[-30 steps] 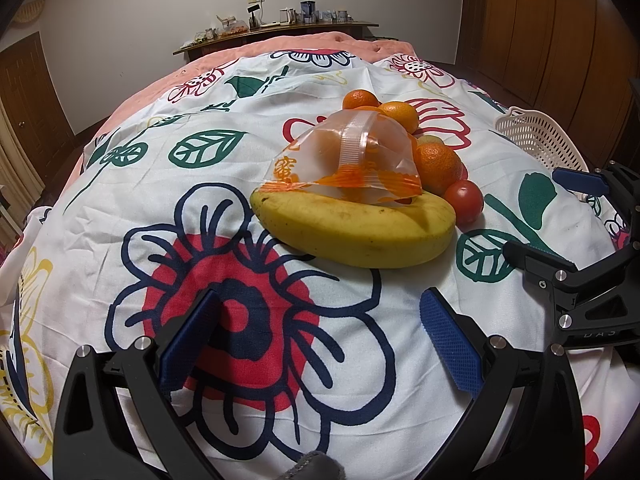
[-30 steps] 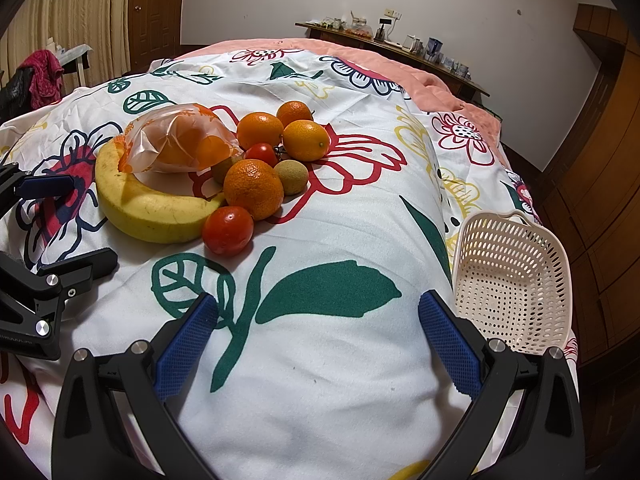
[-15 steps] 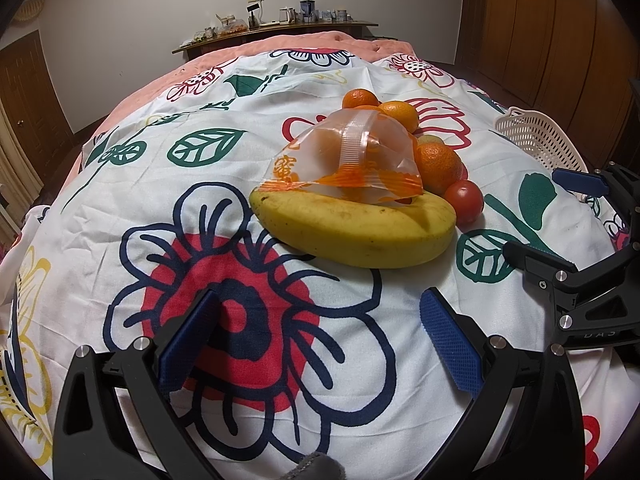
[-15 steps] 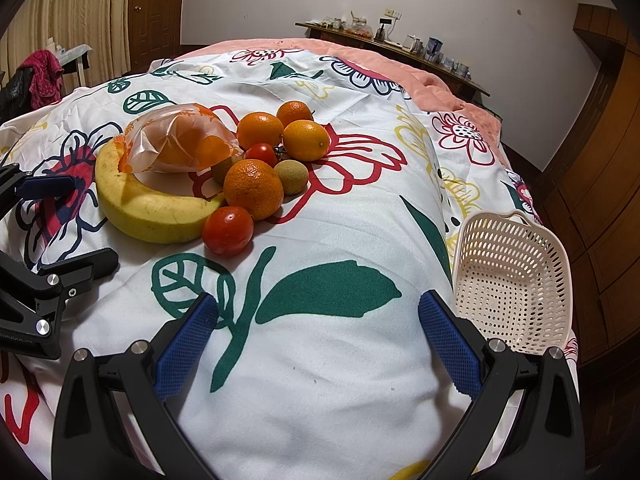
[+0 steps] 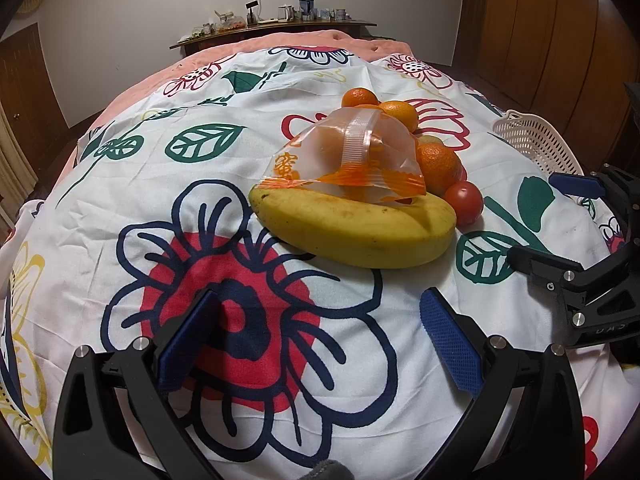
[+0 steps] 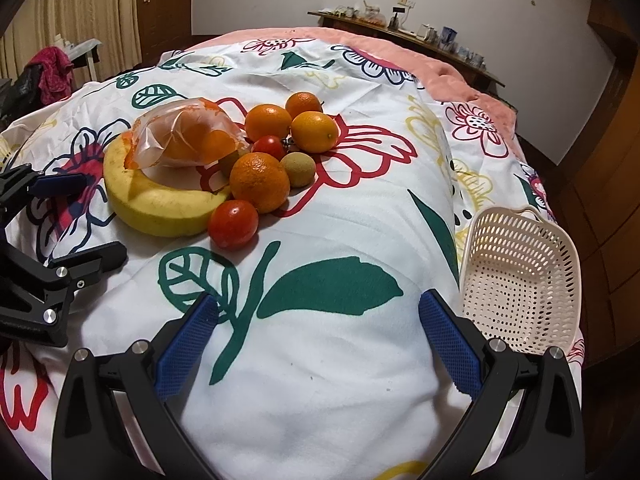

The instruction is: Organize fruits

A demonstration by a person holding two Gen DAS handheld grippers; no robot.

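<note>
**Fruits in one heap, basket waiting at the edge of the bed**

Both grippers are released and grasp nothing. The left gripper [image 5: 316,336] hovers low over the bedspread [image 5: 120,184] in front of the banana [image 5: 352,228]; the right gripper [image 6: 316,332] hovers between the heap and the basket [image 6: 520,280].

The fruits lie together near the middle of the bedspread, probably so each gripper can reach them. The banana is thick, curved and smooth, and the plastic bag [image 6: 184,136] leans on it. The bag is thin and half transparent, with orange fruit inside. Beside it are round oranges [image 6: 259,182] with grainy skin, glossy tomatoes [image 6: 233,224] and a dull brownish-green fruit [image 6: 298,168].

The basket is of stiff cream plastic with many holes. It stands empty at the right edge of the bed, well apart from the heap; I judge it is where the fruits should go. The soft cloth may let round fruits roll.
</note>
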